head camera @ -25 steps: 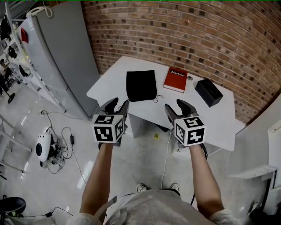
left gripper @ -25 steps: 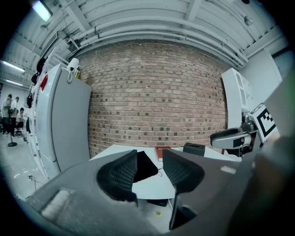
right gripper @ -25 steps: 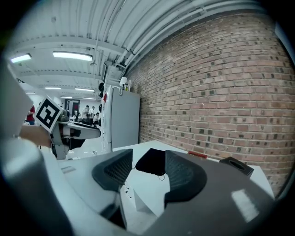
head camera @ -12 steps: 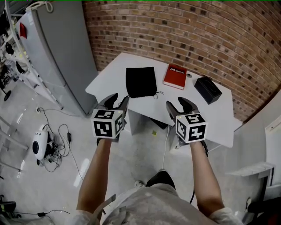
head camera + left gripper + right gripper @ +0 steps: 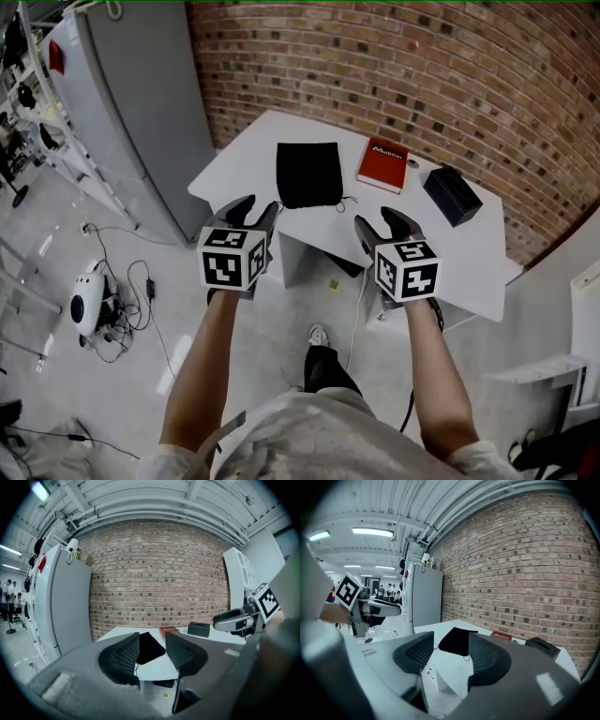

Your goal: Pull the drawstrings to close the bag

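While the bag (image 5: 310, 174) is lying on the far table (image 5: 455, 255), the left gripper (image 5: 255, 211) is hovering open and empty, and the right gripper (image 5: 379, 223) is opening its empty jaws.

One black bag (image 5: 310, 174), one red book (image 5: 382, 166) and one black box (image 5: 452, 195) are lying on a single white surface (image 5: 469, 253). One small round item (image 5: 415, 165), too small to identify, is sitting between book and box. One tall grey cabinet (image 5: 131, 122) is standing beside the surface. One white device (image 5: 84, 305) is resting on the floor.
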Demonstrator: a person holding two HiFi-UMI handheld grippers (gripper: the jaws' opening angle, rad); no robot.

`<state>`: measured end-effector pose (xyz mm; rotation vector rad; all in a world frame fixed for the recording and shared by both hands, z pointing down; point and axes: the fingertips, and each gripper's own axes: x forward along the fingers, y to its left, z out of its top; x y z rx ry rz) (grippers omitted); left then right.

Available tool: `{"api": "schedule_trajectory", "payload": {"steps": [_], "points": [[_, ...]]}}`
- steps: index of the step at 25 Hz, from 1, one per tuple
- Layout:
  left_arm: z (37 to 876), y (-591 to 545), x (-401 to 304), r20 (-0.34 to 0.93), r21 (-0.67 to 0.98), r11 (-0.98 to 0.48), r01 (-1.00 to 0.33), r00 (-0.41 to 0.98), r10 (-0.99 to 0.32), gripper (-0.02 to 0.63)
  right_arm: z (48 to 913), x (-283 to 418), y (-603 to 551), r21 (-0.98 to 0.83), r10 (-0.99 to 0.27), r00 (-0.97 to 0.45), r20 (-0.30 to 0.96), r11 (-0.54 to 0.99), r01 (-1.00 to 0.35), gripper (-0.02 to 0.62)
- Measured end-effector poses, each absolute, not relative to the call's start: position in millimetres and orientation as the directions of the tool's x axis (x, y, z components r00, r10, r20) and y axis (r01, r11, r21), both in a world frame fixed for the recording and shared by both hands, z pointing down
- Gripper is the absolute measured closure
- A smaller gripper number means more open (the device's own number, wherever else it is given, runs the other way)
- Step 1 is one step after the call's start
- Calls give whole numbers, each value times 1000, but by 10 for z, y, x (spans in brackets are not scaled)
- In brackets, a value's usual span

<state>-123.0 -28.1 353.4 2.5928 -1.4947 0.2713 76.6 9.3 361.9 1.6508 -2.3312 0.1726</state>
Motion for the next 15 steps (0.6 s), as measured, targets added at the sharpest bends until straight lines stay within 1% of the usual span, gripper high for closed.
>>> {"api": "schedule_trajectory", "payload": {"steps": [10,15], "points": [[3906,-736,-1150,291,27,-520,-854,505,-813,428,3962,768,-347,74,-882,-310,354,357,-931,356],[4136,-1037,-1065,332,37,-528,-848,509,-794,426,4219,836,-634,71,-858,-312,408,370,-926,356]]}}
